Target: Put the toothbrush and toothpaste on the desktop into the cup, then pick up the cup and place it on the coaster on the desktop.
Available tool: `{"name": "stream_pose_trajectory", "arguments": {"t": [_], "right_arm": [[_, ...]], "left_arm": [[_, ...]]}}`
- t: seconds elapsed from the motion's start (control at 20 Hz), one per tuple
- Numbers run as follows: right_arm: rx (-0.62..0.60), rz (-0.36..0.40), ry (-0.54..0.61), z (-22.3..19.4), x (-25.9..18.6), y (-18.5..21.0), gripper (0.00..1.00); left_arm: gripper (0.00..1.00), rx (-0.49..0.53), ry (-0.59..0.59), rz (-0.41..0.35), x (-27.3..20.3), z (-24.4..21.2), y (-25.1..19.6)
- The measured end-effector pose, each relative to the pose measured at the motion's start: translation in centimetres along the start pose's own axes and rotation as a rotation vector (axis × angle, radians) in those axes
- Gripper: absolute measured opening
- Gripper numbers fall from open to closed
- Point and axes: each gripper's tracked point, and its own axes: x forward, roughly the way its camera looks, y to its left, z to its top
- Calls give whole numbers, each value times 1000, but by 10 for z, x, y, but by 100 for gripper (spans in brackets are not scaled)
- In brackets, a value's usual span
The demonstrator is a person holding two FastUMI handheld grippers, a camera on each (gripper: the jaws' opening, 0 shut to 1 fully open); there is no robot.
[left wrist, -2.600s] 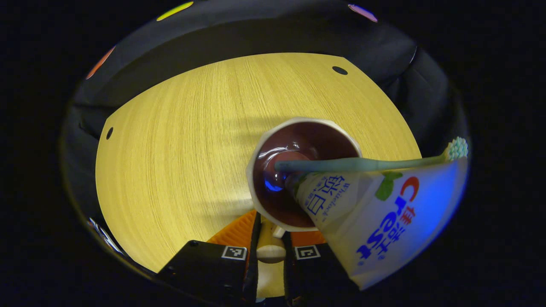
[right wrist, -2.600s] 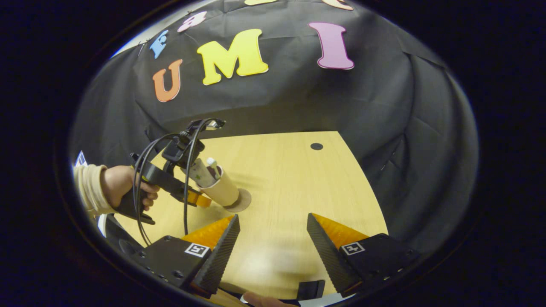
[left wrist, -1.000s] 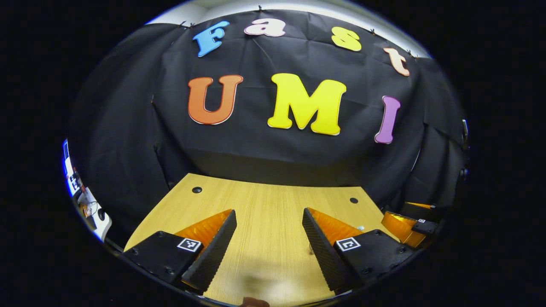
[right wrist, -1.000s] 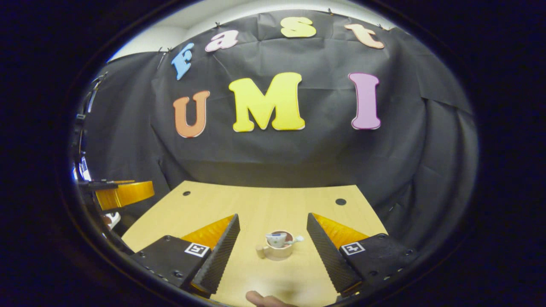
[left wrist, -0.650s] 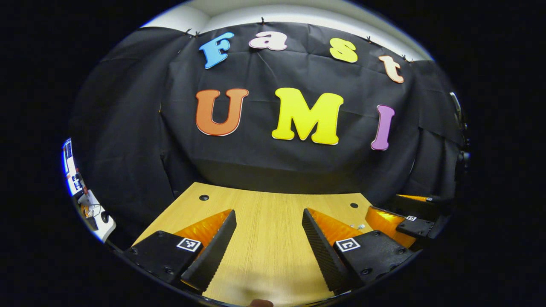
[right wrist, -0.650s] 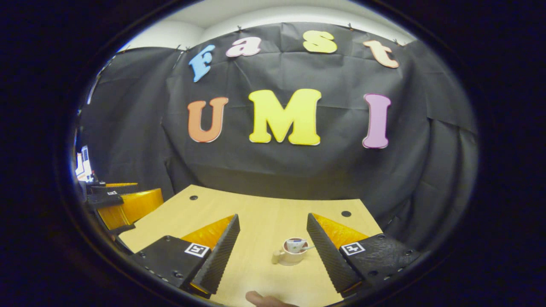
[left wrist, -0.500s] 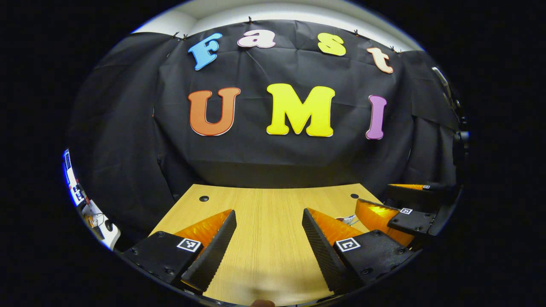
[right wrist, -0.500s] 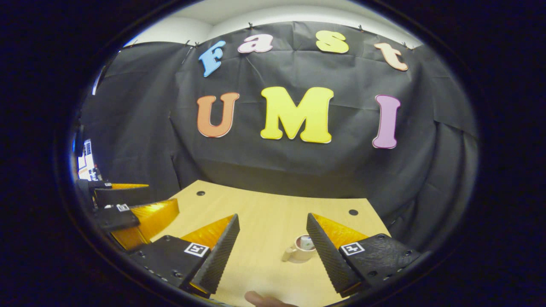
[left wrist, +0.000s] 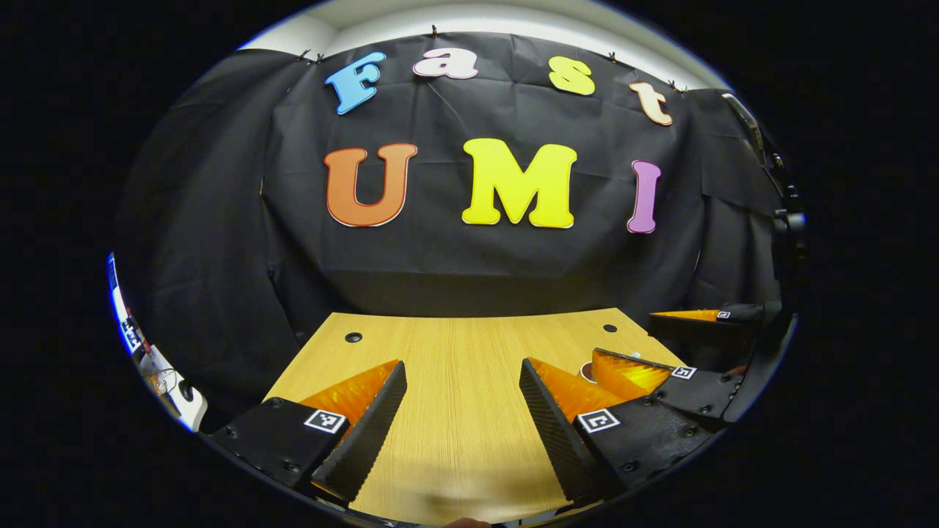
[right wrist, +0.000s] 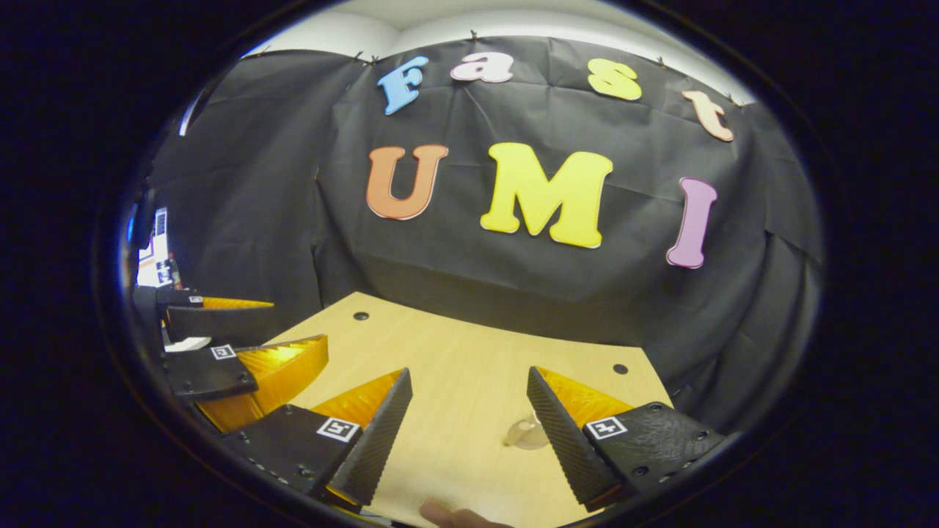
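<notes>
Grippers apart over the desk, cup half hidden

Both tools hang above the wooden desktop (left wrist: 455, 381) with nothing held. In the left gripper view the left gripper (left wrist: 462, 411) has its two fingers spread wide, bare wood between them. The right gripper (right wrist: 469, 418) stands the same way in the right gripper view: fingers well apart, gripping nothing.

The cup (right wrist: 527, 433) sits on the desk just beside the right gripper's right-hand finger, which covers part of it (blurred, so what stands in it and what lies under it cannot be made out). In the left gripper view a small dark round patch at the far right, behind that view's own finger, may be the cup's mouth; I cannot tell.

Each tool shows at the edge of the other's view, cut off by the rim. A fingertip (right wrist: 447, 513) shows at the bottom edge of the right gripper view.
</notes>
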Motion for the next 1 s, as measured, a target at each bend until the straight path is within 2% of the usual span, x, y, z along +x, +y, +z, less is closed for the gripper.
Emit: {"name": "stream_pose_trajectory", "arguments": {"t": [0.1,0.3,1.0], "right_arm": [[-16,5,4,-1,0,7,93],[-35,1,14,-8,-2,13,94],[-31,-21,53,-25,-6,10,93]], "left_arm": [[98,-1,-4,0,-1,-3,5],[98,-7,4,-2,3,-7,7],[98,6,39,-26,0,-20,6]]}}
